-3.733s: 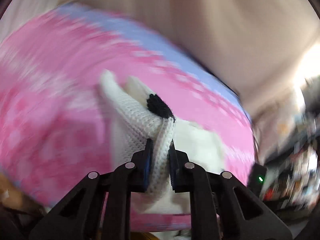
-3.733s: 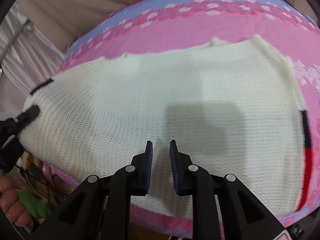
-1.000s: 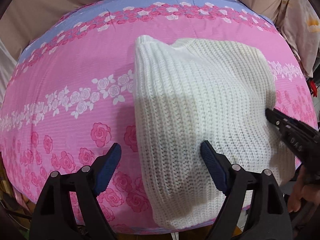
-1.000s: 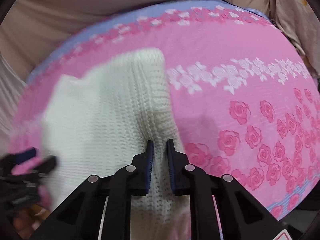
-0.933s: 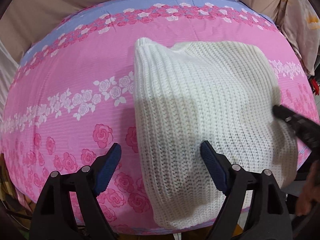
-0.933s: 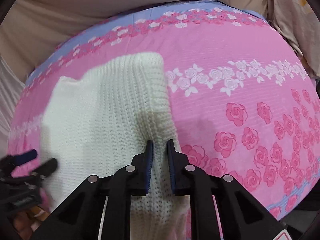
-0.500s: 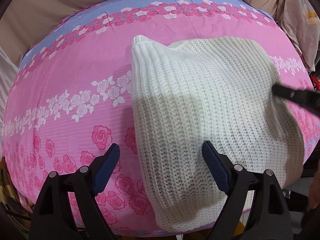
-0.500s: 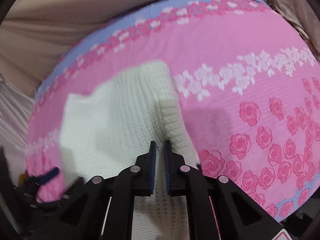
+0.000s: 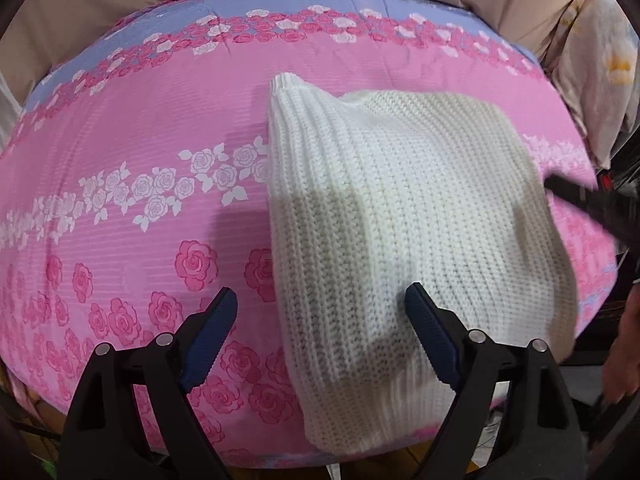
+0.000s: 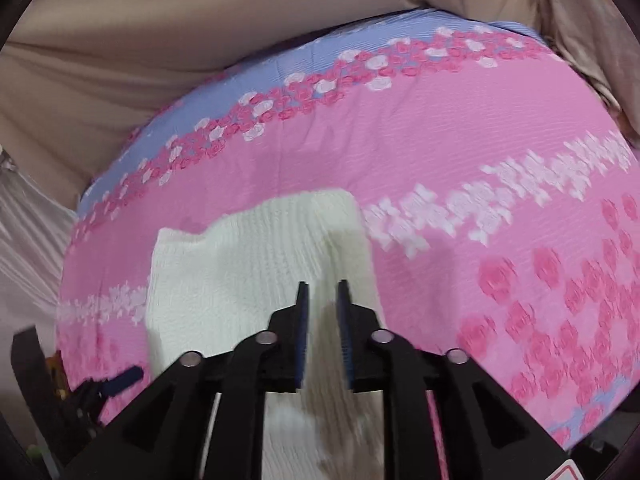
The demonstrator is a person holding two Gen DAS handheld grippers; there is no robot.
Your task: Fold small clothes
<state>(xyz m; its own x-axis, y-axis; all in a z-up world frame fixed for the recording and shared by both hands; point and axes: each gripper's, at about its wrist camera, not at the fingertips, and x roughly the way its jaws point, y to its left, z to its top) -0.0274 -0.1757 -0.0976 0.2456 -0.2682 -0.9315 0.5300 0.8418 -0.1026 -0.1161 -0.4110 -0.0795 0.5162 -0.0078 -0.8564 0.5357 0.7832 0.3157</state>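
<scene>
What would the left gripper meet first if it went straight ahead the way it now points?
Most likely the left edge of the folded white knit sweater. The left gripper is wide open, its line running along that edge, with the pink floral sheet beside it. Depth is unclear, so it might meet the sheet instead.

Both hand-held grippers, left [image 9: 318, 320] and right [image 10: 322, 330], are black plastic with silver screws and ridged blue pads [image 9: 430, 340].
</scene>
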